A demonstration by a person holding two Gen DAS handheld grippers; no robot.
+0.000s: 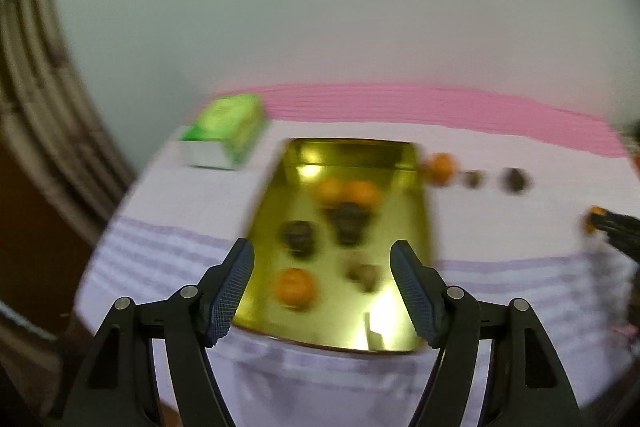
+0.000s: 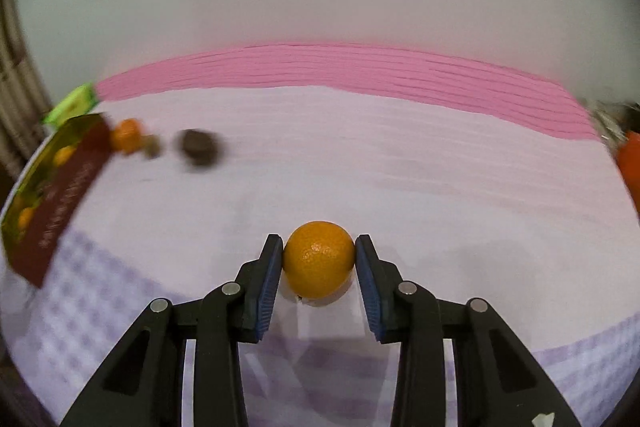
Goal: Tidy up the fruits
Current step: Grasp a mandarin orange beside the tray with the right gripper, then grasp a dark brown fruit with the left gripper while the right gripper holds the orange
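Your right gripper (image 2: 319, 259) clamped an orange (image 2: 319, 258) between its pads, above the cloth. Your left gripper (image 1: 322, 287) hung wide open and empty, with the gold tray (image 1: 264, 203) of fruit just ahead beneath it

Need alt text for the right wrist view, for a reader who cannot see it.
The right claw grips an orange between its two pads, above a white and lilac tablecloth. Far left, blurred: a gold tray holding fruit, with another orange and a dark fruit beside it.
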